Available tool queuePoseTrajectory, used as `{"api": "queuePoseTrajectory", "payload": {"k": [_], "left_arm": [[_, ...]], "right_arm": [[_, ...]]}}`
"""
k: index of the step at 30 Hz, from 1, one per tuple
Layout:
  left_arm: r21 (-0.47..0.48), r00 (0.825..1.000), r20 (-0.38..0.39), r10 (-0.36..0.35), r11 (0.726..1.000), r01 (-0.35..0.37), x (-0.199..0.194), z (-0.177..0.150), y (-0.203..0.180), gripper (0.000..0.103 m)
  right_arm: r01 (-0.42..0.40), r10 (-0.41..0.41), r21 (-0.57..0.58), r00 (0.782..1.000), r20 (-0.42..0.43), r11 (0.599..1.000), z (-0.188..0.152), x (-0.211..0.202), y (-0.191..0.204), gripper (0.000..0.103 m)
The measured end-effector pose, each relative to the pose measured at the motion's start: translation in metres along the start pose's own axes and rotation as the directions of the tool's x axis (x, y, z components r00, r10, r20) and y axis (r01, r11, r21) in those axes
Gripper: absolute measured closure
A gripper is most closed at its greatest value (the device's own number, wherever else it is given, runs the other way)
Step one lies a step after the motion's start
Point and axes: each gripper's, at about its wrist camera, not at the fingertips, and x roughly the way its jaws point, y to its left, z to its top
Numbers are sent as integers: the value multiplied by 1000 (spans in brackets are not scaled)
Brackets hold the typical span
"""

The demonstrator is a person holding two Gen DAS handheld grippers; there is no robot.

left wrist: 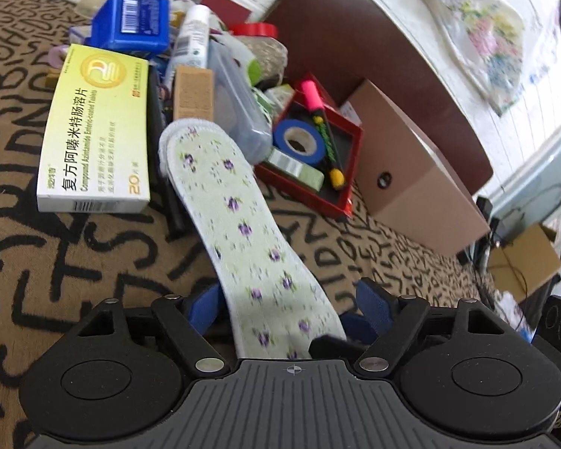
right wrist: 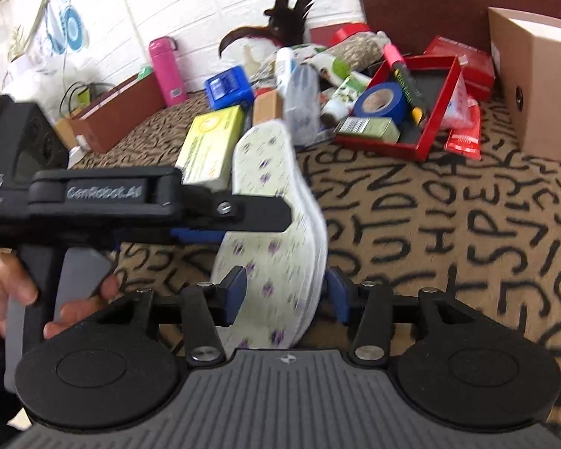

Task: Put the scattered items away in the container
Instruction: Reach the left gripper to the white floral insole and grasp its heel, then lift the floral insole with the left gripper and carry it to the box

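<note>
A pair of floral insoles [left wrist: 239, 220] lies between the blue pads of my left gripper [left wrist: 291, 307], whose jaws stand wide apart around its heel end. In the right wrist view the insoles [right wrist: 276, 224] stand on edge between the pads of my right gripper [right wrist: 286, 295], which are open and do not clamp them; the left gripper [right wrist: 243, 220] crosses from the left at the insoles' middle. The red tray [left wrist: 349, 172] holds blue tape [left wrist: 299, 142], a pink-capped marker [left wrist: 319, 119] and a small green box [left wrist: 295, 166]. It also shows in the right wrist view [right wrist: 435, 123].
A yellow medicine box [left wrist: 89, 131], blue box [left wrist: 132, 22], white tube [left wrist: 192, 37] and clear case [left wrist: 235, 108] are piled beyond the insoles. A brown cardboard box [left wrist: 415, 176] stands right of the tray. A pink bottle [right wrist: 166, 71] stands by the wall.
</note>
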Motion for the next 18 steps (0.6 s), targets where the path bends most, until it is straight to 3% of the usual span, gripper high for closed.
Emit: {"api": "queuePoseTrajectory", "payload": {"k": [5,9,13,18], "left_arm": [[8,1000,1,10,1000,-10,13,11,0,19],[34,999,-9,45,998,-45,11,11,-1,38],[-10,1000,-7,3,1000,-3,7,8,11,39],[6,1000,0,13,1000,-13,13,10,8,40]], "right_arm": [[10,-10,-2,1000,1,1000,18,18,-6,50],[-6,7,6,1000,-29,1000,23,32,-7,55],[-18,18,17,999,-30,1000,18,25,-8,64],[-37,39,58,999,-36,998,21,30,-13,61]]}}
